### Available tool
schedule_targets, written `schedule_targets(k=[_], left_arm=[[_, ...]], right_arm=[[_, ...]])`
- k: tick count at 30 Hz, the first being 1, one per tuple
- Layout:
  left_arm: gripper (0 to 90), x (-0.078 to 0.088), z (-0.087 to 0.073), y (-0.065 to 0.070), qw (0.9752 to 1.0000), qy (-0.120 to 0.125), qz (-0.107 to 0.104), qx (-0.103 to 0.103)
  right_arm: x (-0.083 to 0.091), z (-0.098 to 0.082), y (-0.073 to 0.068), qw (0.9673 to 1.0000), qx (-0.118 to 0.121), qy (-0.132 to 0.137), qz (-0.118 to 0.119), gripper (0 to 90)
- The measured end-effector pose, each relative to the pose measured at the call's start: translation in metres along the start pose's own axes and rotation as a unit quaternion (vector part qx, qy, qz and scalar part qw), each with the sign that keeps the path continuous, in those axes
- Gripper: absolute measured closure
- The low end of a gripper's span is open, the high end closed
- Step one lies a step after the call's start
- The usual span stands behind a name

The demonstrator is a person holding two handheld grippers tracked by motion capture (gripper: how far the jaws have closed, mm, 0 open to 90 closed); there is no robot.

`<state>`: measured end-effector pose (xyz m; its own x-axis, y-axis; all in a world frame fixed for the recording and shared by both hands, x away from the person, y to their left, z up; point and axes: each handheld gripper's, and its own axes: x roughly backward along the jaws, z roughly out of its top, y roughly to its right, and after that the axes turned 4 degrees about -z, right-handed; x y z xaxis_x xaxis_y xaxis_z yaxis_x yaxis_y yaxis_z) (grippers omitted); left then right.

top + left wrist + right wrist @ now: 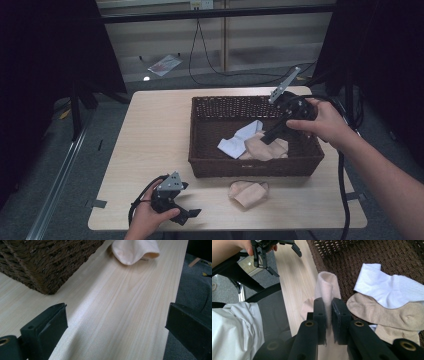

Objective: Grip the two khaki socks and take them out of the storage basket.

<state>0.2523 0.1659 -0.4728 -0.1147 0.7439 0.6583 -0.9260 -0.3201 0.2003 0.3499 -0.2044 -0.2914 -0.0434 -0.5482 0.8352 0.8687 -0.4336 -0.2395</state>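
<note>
Left gripper (186, 212), at the table's 7 o'clock corner, idles with jaws spread wide and empty over the pale wooden table (120, 315); a folded peach sock (248, 193) lies just right of it, outside the front wall of the dark-brown wicker basket (200, 135). In the basket, the right gripper (327, 315) is clamped on a soft pale-pink sock (326, 287), pinched mid-length. Judged light, limp and non-fragile, it will droop, so a mid-body pinch suits; in the right gripper view its long axis runs 6 to 12 o'clock, rounded end at 12.
</note>
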Motion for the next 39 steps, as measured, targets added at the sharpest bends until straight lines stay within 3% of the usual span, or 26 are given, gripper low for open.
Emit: schedule_targets(k=[13, 26, 39], left_arm=[[3.2, 0.000, 0.000, 0.000, 1.0000, 0.000, 0.001, 0.001], [3.2, 0.001, 0.000, 0.000, 1.0000, 0.001, 0.000, 0.001], [3.2, 0.002, 0.000, 0.000, 1.0000, -0.002, 0.002, 0.000]], right_arm=[[-0.002, -0.003, -0.007, 0.9999, 0.012, 0.000, 0.007, 81.8], [-0.017, -0.008, -0.026, 0.9986, 0.038, -0.020, 0.030, 81.7], [-0.033, -0.017, -0.035, 0.9967, 0.055, -0.037, 0.045, 81.3]])
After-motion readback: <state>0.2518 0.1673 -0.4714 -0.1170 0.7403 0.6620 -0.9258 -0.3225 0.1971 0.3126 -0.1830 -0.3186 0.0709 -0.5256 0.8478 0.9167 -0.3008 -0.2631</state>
